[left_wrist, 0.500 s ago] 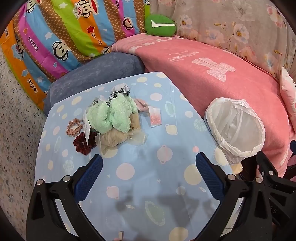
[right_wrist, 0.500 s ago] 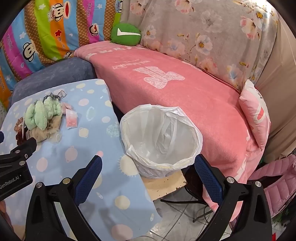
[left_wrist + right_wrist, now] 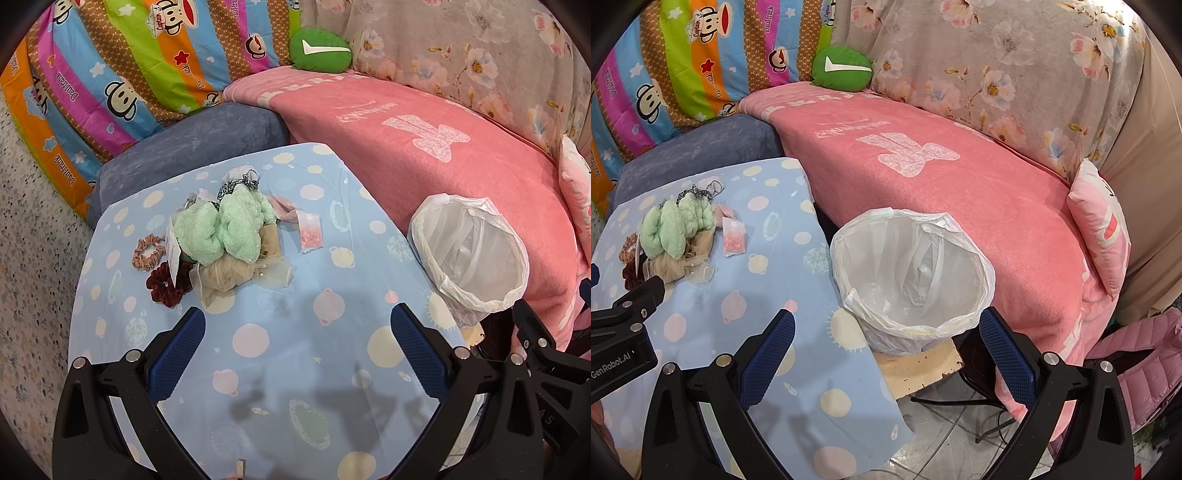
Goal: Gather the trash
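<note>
Left wrist view: the left gripper (image 3: 297, 325) is seen with its blue textured pads spread wide and nothing between them, above a surface covered by a pale blue cloth printed with planets (image 3: 258, 354). The near edge of the surface is cut off by the frame. A heap of soft items (image 3: 225, 236) lies toward the far left of the cloth: two fluffy mint-green terry pieces on top, beige gauzy fabric under them, a dark red velvet scrunchie (image 3: 166, 284) and a peach patterned scrunchie (image 3: 147, 253) at its left. What lies beneath the heap cannot be made out. Just right of the heap, a small clear plastic packet of pink bits (image 3: 310, 236) lies flat, its long axis running away from the camera.

In the right wrist view the right gripper (image 3: 886, 328) is likewise held wide open and empty, over a round bin lined with a crinkled white plastic bag (image 3: 912, 273). The bin stands beside the right edge of the surface, against a pink fleece blanket (image 3: 960, 206); its base is hidden by the liner.
</note>
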`<action>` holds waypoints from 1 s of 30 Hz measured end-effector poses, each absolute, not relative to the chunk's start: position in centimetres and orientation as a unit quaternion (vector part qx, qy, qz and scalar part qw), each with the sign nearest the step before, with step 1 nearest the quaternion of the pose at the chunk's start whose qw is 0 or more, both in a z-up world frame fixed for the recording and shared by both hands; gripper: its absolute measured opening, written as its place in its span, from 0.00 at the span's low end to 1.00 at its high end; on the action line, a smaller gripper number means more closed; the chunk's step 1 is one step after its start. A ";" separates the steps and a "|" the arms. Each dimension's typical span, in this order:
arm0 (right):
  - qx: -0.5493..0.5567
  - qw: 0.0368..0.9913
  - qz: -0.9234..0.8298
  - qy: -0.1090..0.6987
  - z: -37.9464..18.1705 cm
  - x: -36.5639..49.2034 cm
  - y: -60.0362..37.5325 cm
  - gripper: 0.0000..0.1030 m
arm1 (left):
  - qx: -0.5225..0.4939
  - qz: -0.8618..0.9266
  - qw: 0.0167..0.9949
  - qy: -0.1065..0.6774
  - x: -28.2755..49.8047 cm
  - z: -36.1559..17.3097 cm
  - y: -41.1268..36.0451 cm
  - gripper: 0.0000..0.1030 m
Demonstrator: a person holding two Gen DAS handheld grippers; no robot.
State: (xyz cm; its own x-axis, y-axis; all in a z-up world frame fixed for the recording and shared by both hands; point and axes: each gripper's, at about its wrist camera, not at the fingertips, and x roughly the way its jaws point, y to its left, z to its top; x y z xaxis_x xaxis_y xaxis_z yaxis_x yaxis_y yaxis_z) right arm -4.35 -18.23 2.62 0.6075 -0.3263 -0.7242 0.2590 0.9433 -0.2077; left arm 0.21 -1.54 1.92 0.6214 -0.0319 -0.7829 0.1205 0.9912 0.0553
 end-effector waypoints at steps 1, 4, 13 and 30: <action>-0.041 0.895 -0.163 0.412 2.6 -4.4 -18.2 0.94 | 0.051 -0.042 0.899 0.433 0.2 1.9 -1.6 0.93; -0.040 0.896 -0.163 0.412 2.6 -4.4 -18.2 0.94 | 0.051 -0.042 0.899 0.433 0.3 2.0 -1.6 0.93; -0.041 0.896 -0.164 0.411 2.6 -4.4 -18.1 0.94 | 0.051 -0.042 0.899 0.432 0.3 1.9 -1.5 0.93; -0.042 0.896 -0.164 0.410 2.7 -4.4 -18.2 0.94 | 0.047 -0.041 0.901 0.429 -0.1 2.0 -1.2 0.93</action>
